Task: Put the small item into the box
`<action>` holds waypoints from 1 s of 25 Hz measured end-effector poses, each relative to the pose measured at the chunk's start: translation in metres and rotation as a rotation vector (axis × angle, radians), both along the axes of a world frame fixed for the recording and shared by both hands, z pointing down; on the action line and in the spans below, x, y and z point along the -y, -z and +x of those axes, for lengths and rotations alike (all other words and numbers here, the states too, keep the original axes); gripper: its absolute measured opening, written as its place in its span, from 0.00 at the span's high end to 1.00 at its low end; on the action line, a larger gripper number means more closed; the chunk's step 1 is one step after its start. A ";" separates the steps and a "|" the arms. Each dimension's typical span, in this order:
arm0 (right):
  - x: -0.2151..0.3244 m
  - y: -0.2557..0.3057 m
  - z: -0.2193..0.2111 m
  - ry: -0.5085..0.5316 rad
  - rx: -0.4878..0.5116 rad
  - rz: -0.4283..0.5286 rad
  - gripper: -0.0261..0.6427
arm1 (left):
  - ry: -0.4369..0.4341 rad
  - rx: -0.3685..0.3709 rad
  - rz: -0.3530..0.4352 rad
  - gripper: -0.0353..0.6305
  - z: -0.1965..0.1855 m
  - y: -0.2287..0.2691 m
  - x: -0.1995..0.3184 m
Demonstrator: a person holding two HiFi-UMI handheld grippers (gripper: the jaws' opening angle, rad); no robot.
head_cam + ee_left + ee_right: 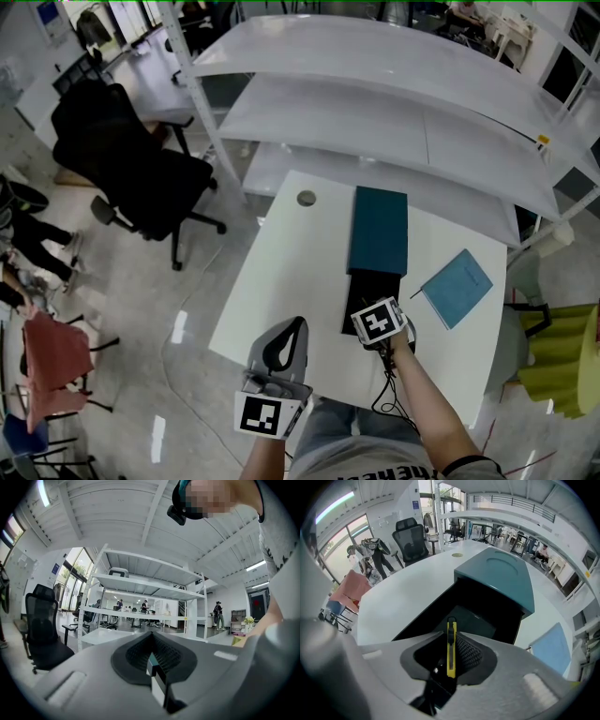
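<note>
Right gripper (451, 635) is clamping a yellow utility knife (451, 654) edge-on between its jaws, and is hovering just over the open black end of the box. Left gripper (153, 644) is pointing toward the shelves from the table's near edge, its jaws pinching a small white-and-teal block (157, 679). White table (281, 272) is bearing the rest. Teal box (379, 230) is lying along the middle of the table, its cover sitting over the far half and its dark interior showing at the near half. Blue booklet (457, 288) is lying to the right of the box, apart from it.
</note>
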State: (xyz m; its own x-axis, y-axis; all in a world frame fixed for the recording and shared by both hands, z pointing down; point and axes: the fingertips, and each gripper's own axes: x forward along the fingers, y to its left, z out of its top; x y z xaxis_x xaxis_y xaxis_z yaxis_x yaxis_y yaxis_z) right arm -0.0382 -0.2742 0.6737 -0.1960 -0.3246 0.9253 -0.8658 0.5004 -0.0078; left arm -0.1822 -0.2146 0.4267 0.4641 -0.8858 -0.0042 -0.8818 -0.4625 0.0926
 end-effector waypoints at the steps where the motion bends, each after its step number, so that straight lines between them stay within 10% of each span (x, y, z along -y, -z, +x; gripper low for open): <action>1: -0.002 0.002 0.001 -0.011 0.018 0.005 0.84 | -0.001 0.001 0.001 0.92 0.000 0.000 0.000; 25: -0.039 0.160 0.028 -0.005 0.472 0.586 0.96 | -0.091 0.038 0.016 0.92 0.056 0.011 -0.017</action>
